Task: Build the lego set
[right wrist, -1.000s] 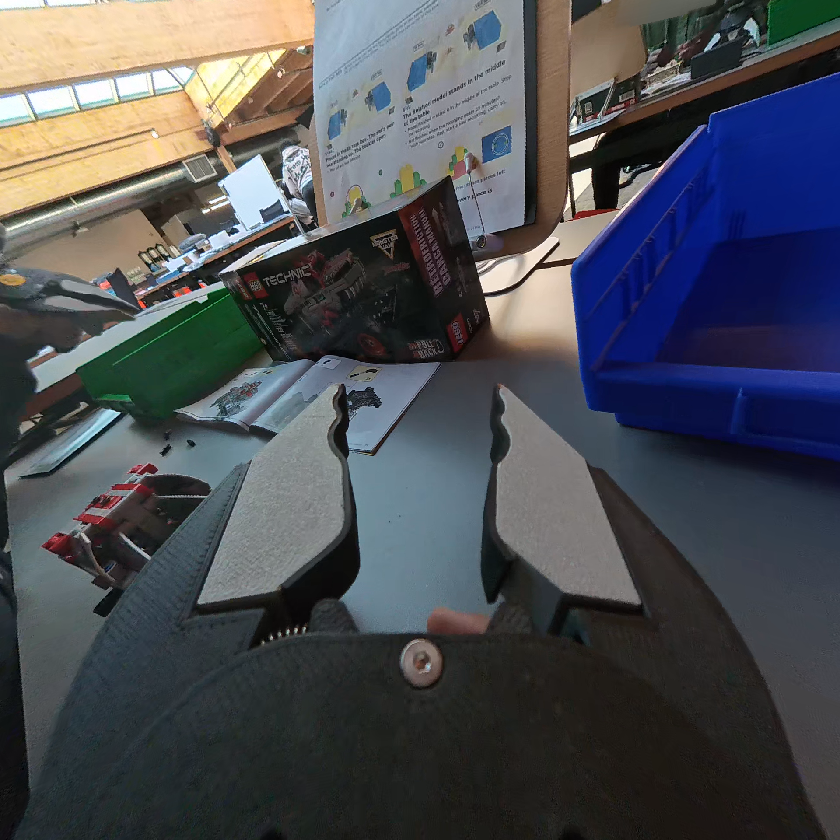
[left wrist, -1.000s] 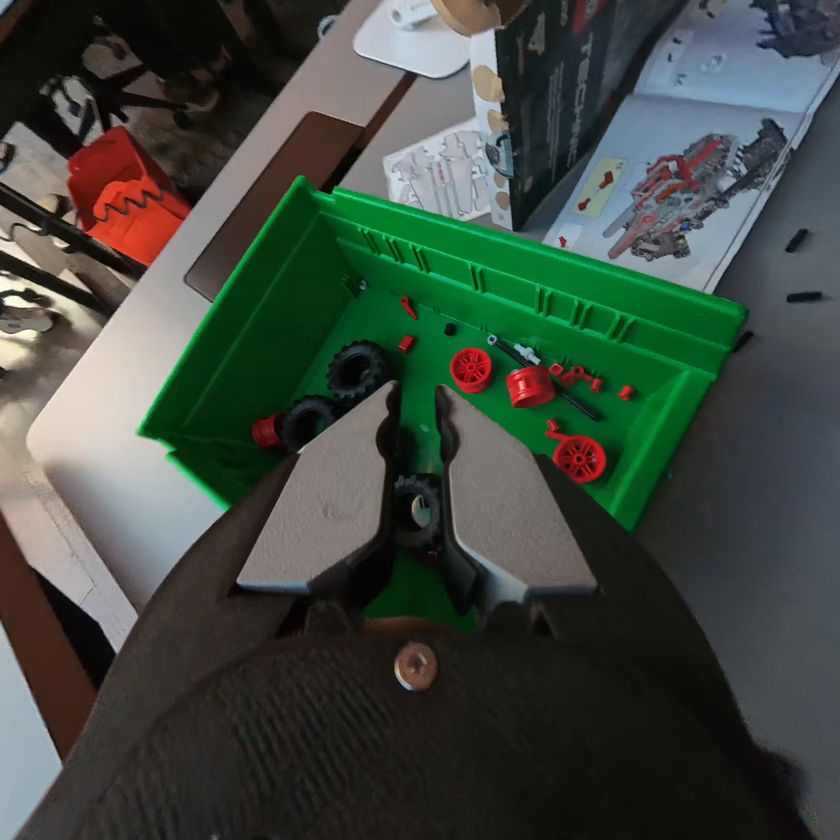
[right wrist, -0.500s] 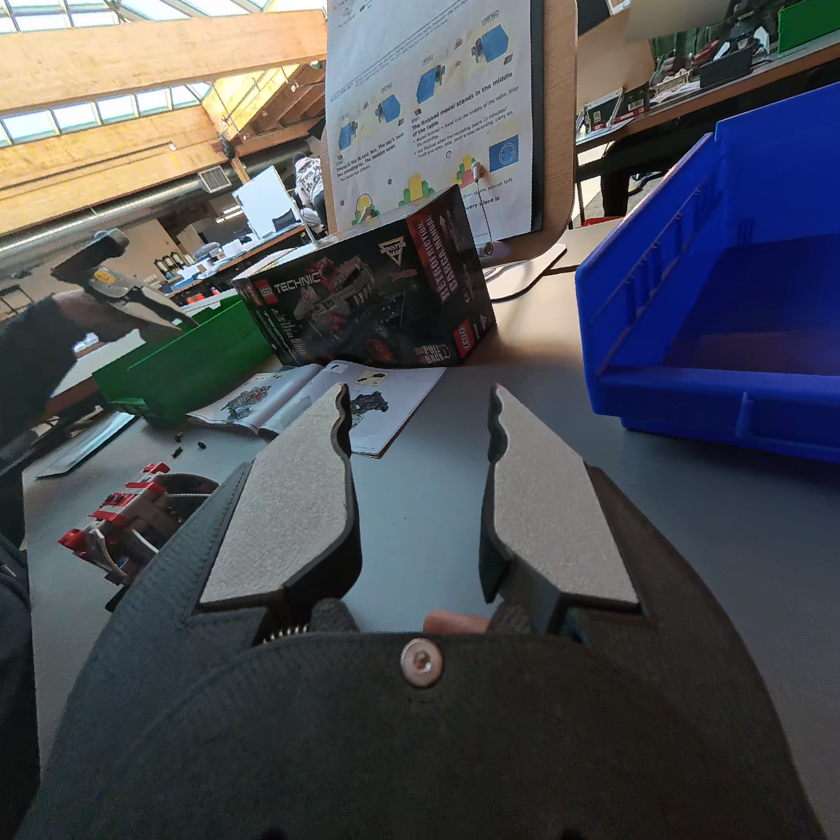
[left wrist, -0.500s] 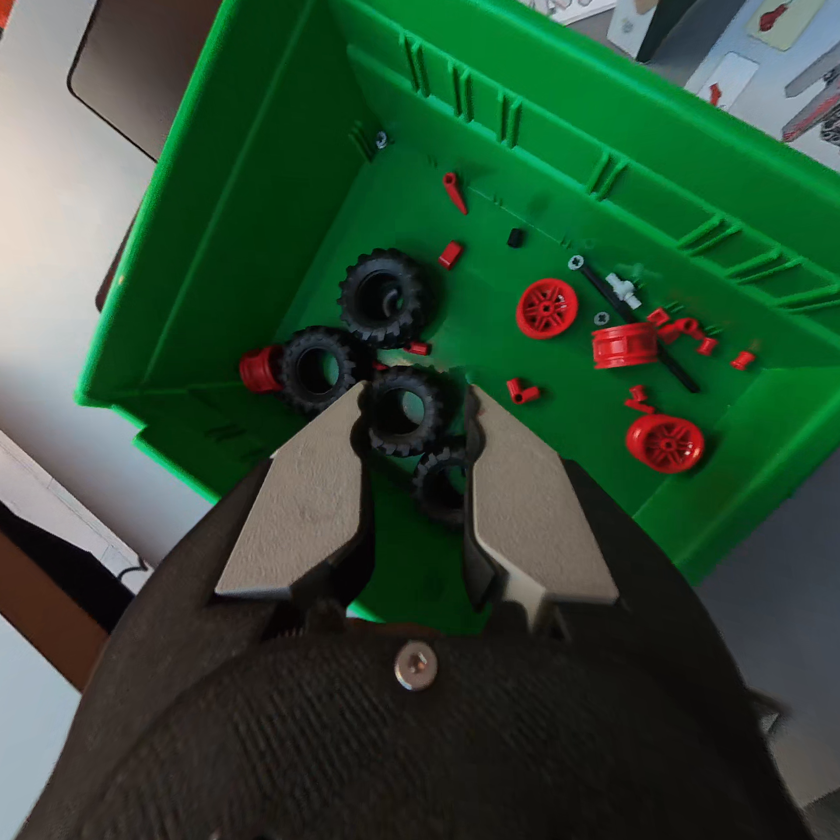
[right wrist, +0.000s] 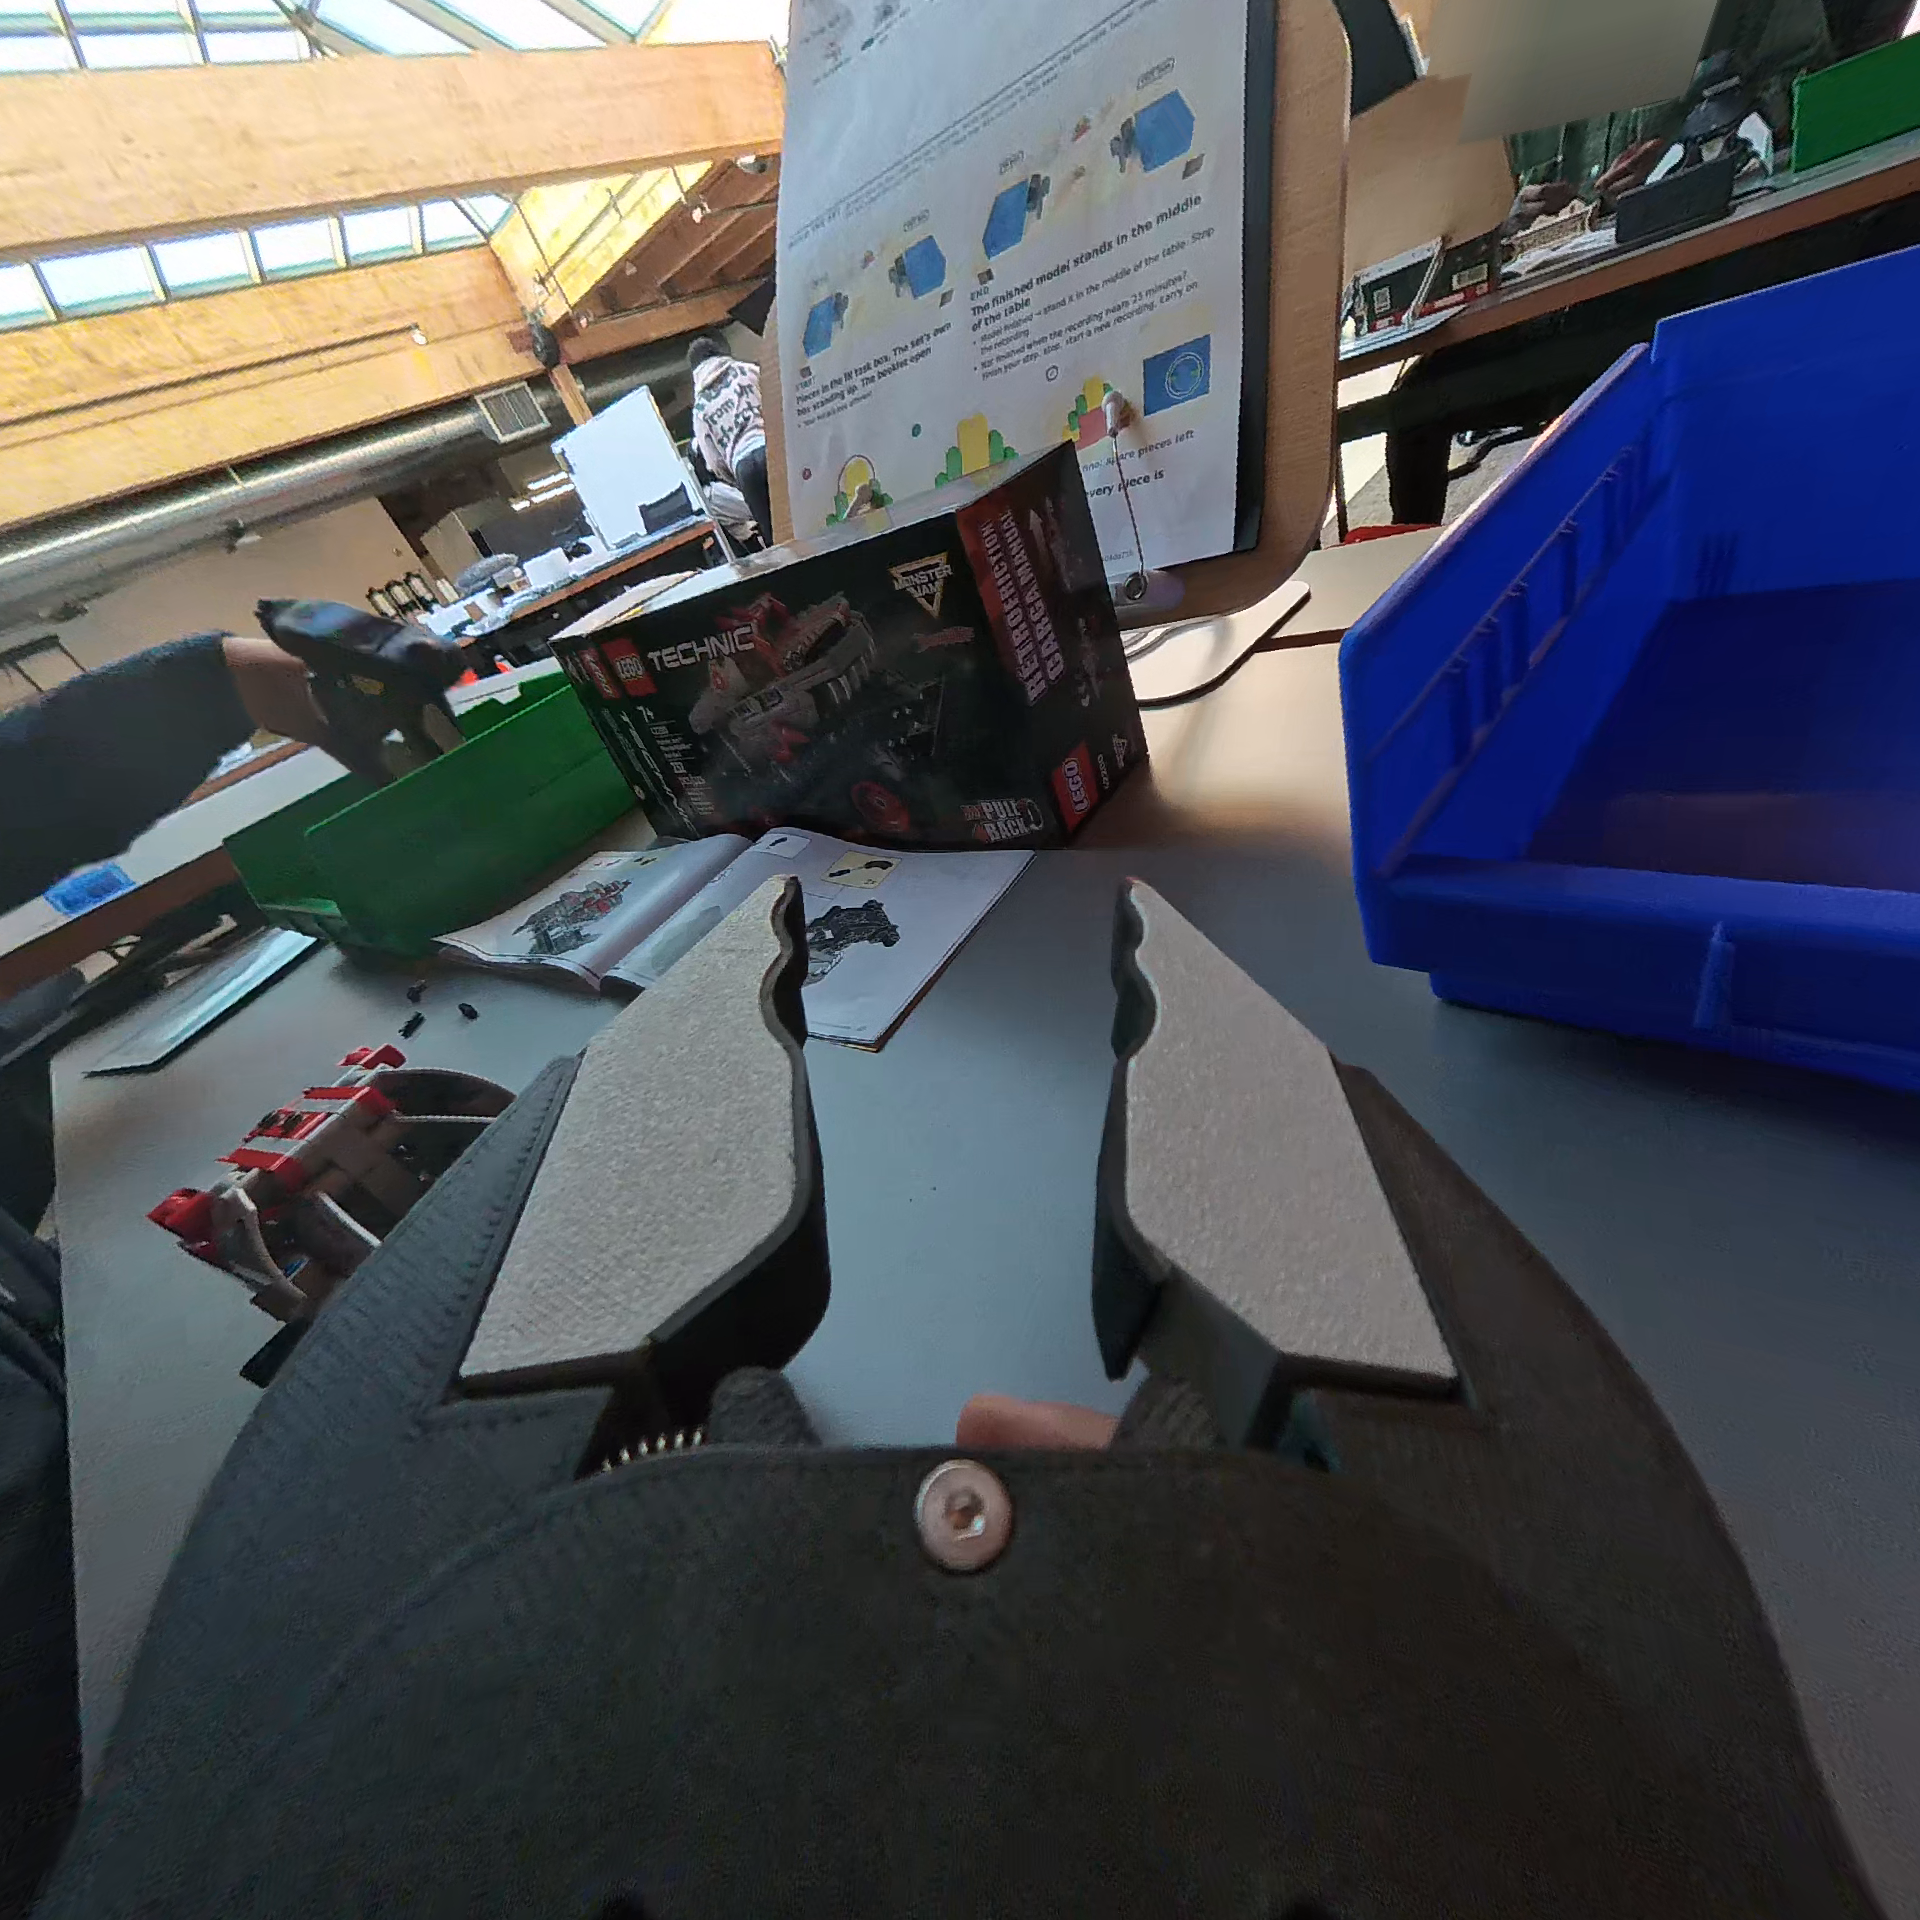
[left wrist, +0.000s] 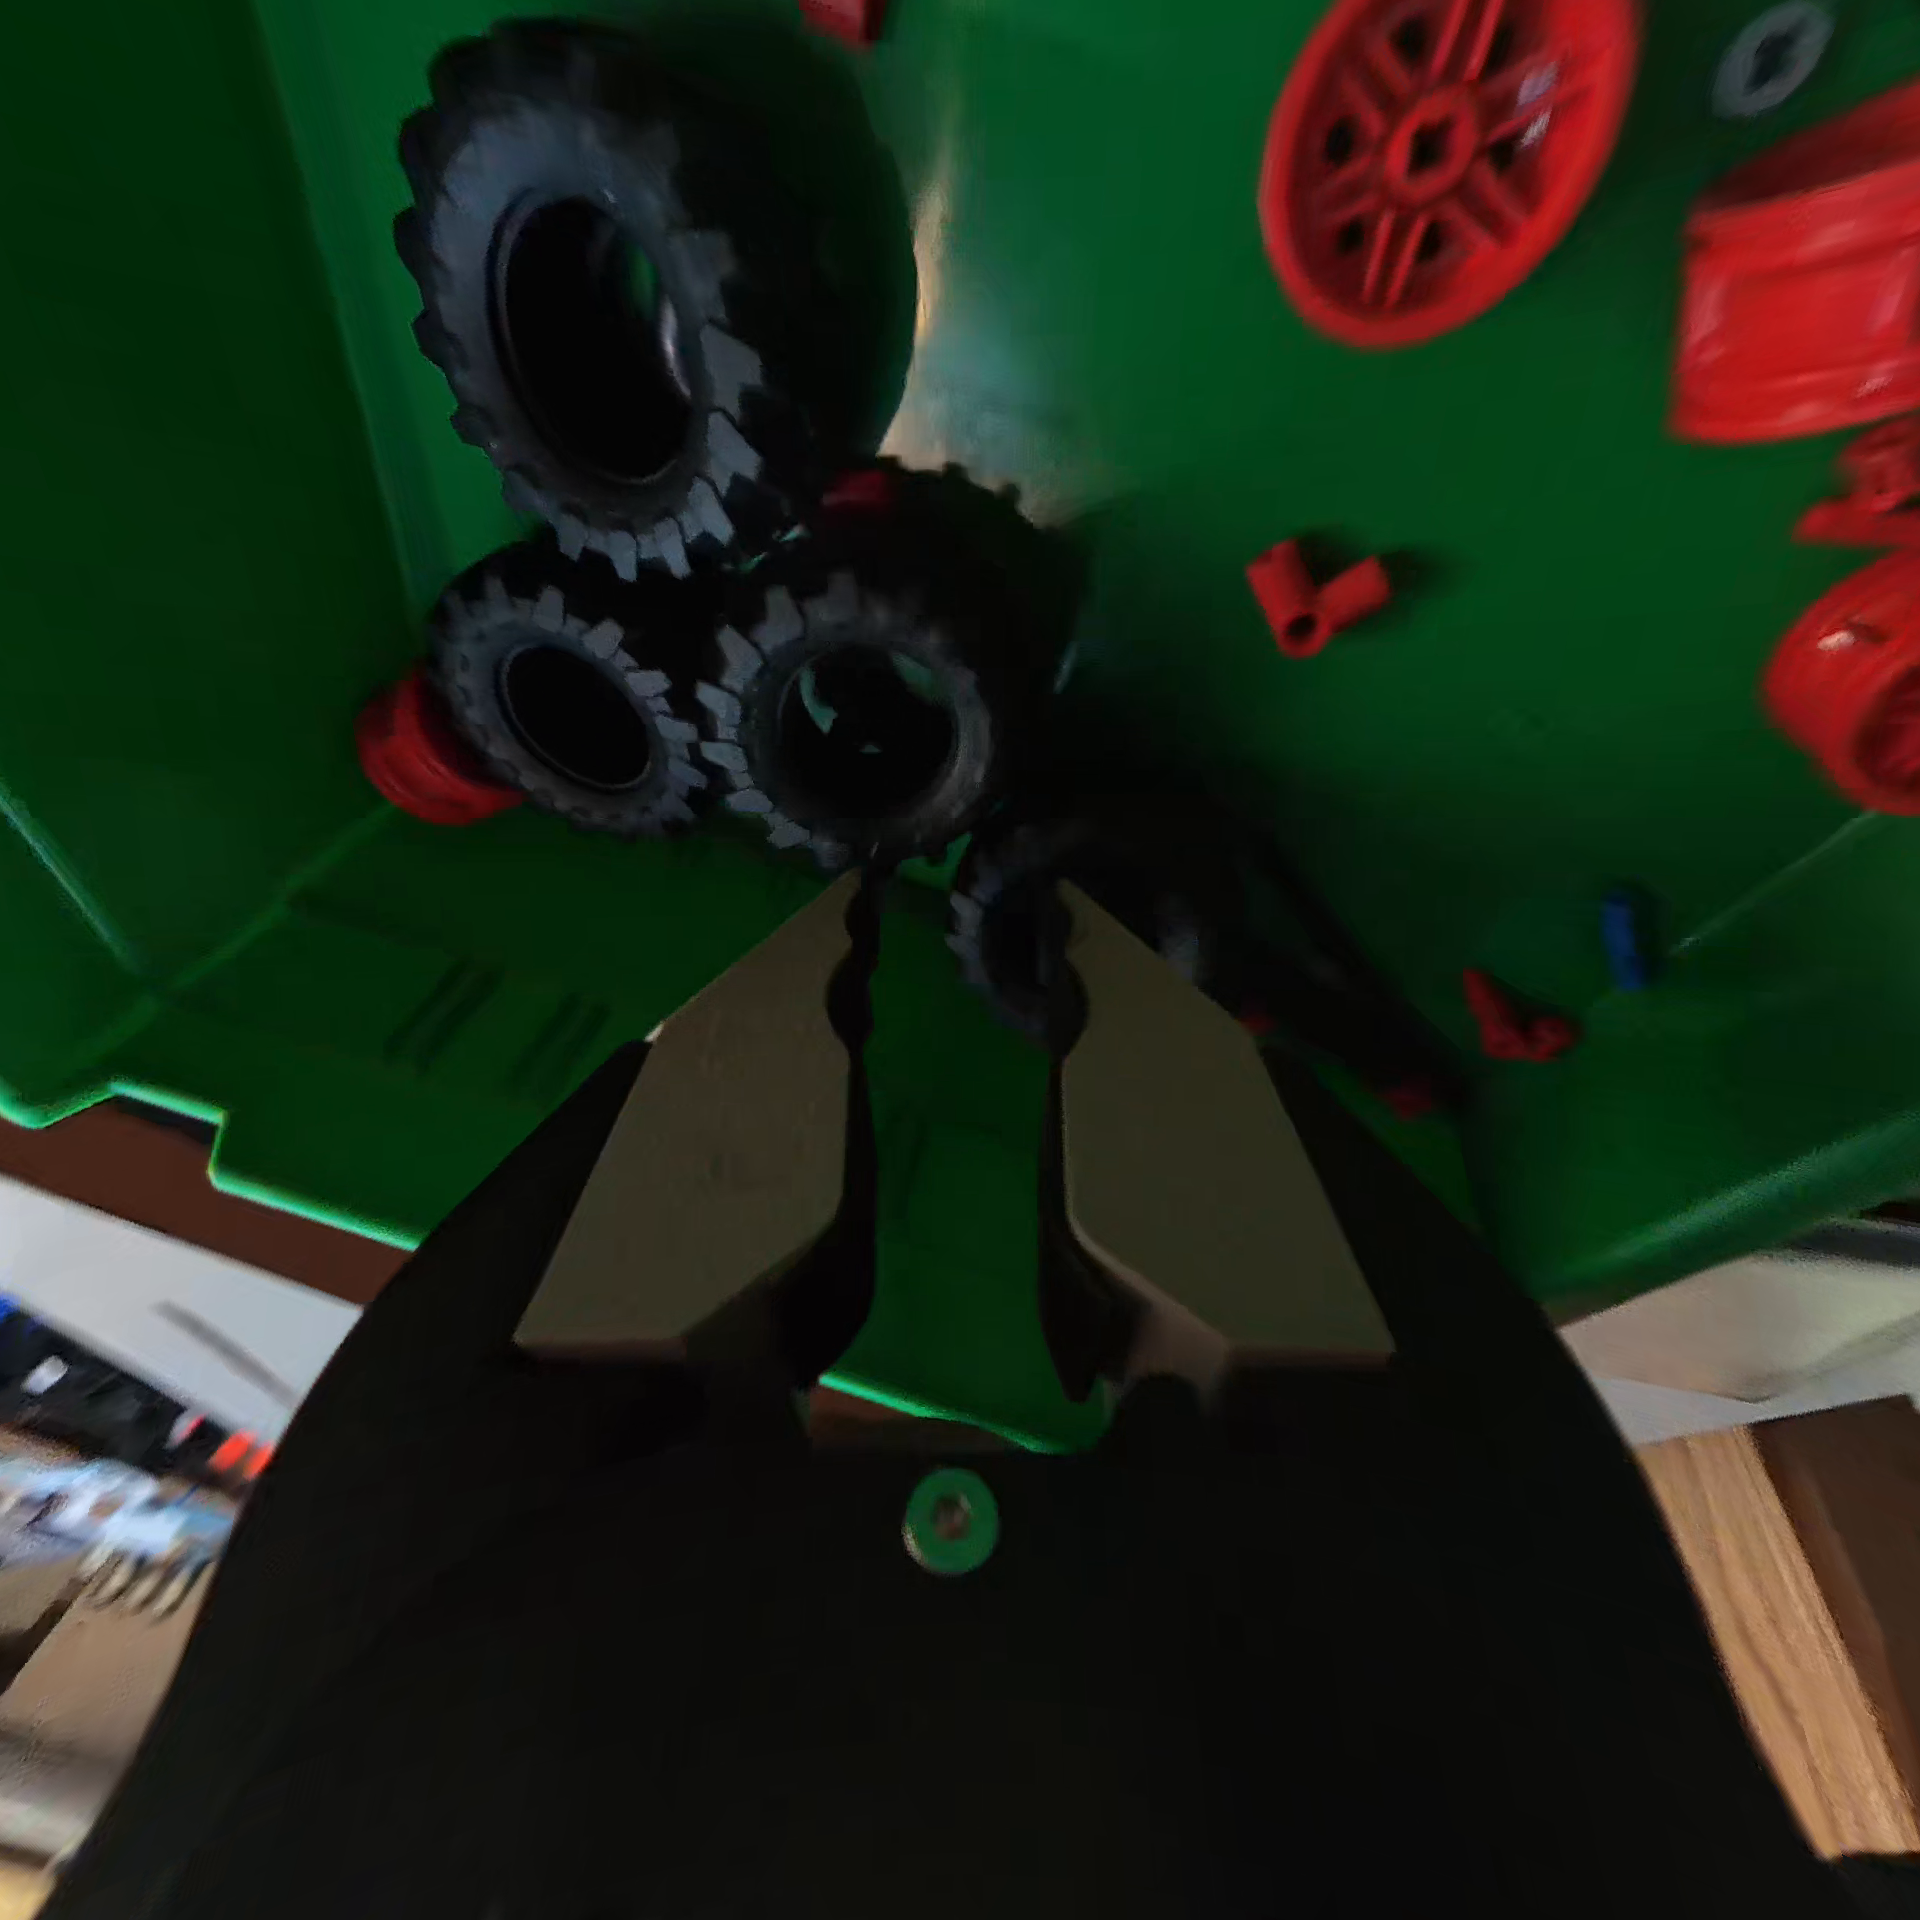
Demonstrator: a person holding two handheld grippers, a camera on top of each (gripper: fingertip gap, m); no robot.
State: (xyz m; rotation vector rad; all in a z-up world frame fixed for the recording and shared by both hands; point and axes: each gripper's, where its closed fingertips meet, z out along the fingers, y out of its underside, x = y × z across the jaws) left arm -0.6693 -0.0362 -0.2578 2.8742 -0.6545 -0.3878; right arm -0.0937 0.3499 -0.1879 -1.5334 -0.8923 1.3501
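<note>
The left gripper [left wrist: 961, 914], jaws parted and empty, sits low-centre over a tyre [left wrist: 997, 935] in the bin [left wrist: 312, 987]. Blur hides the tyre's edges, so it's probably best to centre on it before squeezing. The right gripper [right wrist: 961, 935] hangs agape above the counter [right wrist: 1558, 1195].

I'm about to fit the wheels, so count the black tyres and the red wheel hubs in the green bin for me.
Black tyres: 4, the last partly behind a finger
Red hubs: 4
Total: 8
</note>
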